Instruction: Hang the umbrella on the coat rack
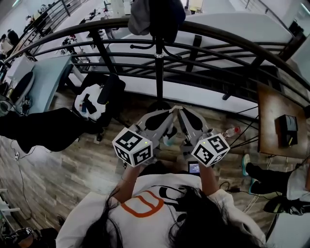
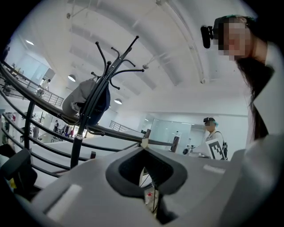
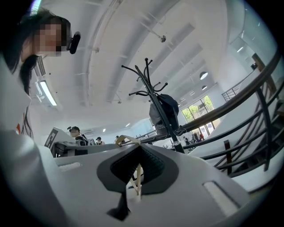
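The black coat rack stands straight ahead by the railing, with a grey cap and dark cloth on its top hooks. It also shows in the left gripper view and the right gripper view. Both grippers are held at chest height, tips touching. My right gripper is shut on a thin tan strap loop. My left gripper is shut, with a small tan end pinched at its tips. The umbrella's body is hidden in every view.
A curved black railing runs behind the rack. A black chair with a bag is at the left, and a wooden table with a black box at the right. A bottle and cables lie on the floor. Another person's legs are at the right.
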The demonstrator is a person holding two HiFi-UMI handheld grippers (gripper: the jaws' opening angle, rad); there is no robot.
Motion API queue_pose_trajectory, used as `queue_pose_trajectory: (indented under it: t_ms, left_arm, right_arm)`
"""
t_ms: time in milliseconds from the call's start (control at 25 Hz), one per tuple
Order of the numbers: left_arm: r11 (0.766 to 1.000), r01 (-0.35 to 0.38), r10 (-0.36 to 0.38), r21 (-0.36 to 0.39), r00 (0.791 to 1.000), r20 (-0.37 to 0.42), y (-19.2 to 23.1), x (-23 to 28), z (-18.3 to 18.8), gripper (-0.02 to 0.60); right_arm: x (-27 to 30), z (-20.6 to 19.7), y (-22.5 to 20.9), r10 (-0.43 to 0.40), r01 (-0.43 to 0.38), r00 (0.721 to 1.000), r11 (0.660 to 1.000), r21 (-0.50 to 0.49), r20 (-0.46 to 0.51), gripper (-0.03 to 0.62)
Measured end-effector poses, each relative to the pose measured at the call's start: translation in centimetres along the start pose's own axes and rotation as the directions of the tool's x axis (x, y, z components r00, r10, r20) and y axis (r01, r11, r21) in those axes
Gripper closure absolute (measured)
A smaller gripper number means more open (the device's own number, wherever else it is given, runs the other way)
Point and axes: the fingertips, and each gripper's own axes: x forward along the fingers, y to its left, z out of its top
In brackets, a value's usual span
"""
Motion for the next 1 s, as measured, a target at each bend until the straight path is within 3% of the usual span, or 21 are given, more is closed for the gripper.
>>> queue_pose_trajectory:
  t_ms: [240, 520, 1000]
  left_arm:
    - [0.999, 0.034, -0.034, 0.018, 0.999, -0.004, 0.5, 1.1, 1.6, 0.581]
    - [1.000, 0.012, -0.012, 0.023, 1.000, 0.010, 2.1, 3.1, 2.3, 0.581]
    - [0.998, -0.066, 0.066, 0.001, 0.998, 0.019, 7.0, 9.5, 3.1, 0.581]
  right_arm:
    - [1.2, 1.6, -0.8, -0.022, 0.022, 1.000, 1.000, 0.004, 0.015, 0.572]
    - [2.2, 2.5, -2.7, -0.020, 0.020, 1.000, 1.000, -0.023, 0.016, 0.572]
    - [7.2, 3.9, -9.7, 0.078, -0.078, 0.995, 0.997, 0.004, -0.058, 0.572]
